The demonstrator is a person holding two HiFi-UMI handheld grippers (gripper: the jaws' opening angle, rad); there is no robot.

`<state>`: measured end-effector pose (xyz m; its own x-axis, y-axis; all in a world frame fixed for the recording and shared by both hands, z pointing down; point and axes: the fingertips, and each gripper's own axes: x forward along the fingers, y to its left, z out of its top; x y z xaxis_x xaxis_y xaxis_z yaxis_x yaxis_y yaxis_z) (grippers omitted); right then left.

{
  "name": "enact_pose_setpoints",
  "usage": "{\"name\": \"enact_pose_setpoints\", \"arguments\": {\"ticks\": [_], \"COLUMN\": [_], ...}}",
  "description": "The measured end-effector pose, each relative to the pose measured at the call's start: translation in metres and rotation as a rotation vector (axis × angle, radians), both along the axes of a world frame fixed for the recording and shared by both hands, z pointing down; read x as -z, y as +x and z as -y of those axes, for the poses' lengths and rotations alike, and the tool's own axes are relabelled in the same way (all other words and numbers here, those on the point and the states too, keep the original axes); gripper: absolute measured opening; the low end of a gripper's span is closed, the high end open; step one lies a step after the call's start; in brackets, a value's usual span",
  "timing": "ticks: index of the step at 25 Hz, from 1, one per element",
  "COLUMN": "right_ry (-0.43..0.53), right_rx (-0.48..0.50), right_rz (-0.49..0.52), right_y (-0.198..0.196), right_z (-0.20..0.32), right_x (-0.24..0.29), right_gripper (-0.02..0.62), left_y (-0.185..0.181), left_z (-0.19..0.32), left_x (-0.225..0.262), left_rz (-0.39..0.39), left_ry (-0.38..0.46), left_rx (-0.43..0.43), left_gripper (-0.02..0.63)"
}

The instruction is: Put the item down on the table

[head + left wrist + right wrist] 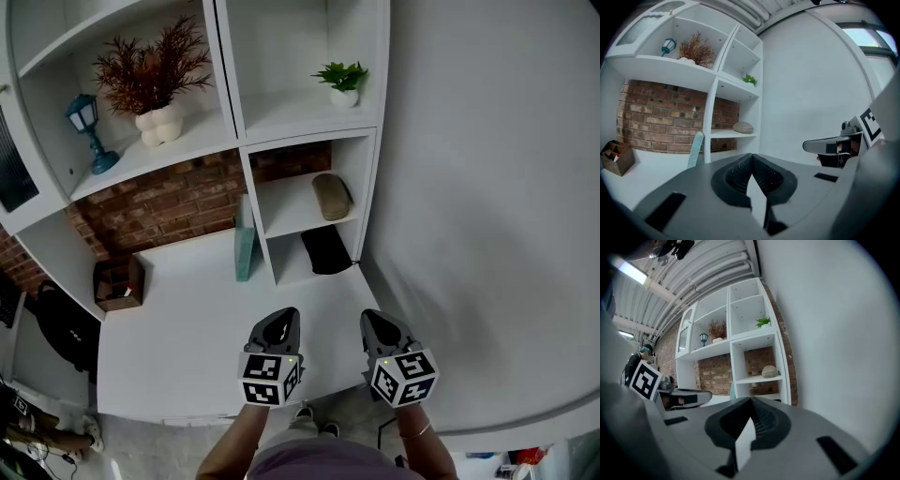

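Wooden box (119, 283) on the counter (187, 337): contents too small to tell. Dark thing (326, 249) in the lowest cubby: shapeless, cannot say what. Black object (64, 326) left of the counter: unidentifiable. Forearms (234, 441) cut off by the bottom edge of the head view. Left gripper view: right hand-held gripper (807, 146) has its rear hidden behind a blurred grey mass; its marker cube (869, 123) partly covered.
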<state>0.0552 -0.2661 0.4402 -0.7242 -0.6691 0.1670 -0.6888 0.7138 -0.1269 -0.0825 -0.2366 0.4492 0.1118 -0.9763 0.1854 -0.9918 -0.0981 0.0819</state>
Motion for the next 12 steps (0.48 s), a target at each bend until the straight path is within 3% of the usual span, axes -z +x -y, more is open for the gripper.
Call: {"name": "enact_pose_setpoints", "arguments": {"ticks": [12], "right_ry": [-0.007], "right_rx": [-0.001], "right_rz": [-0.013], "right_y": [0.003], "right_z": [-0.012], "right_x": [-0.005], "right_gripper": [-0.006], "left_y": [0.005], "left_z": [-0.01], "left_x": [-0.001], "left_rz": [-0.018], "left_ry": [-0.005], "left_rx": [-0.007], "left_gripper": [0.002]}}
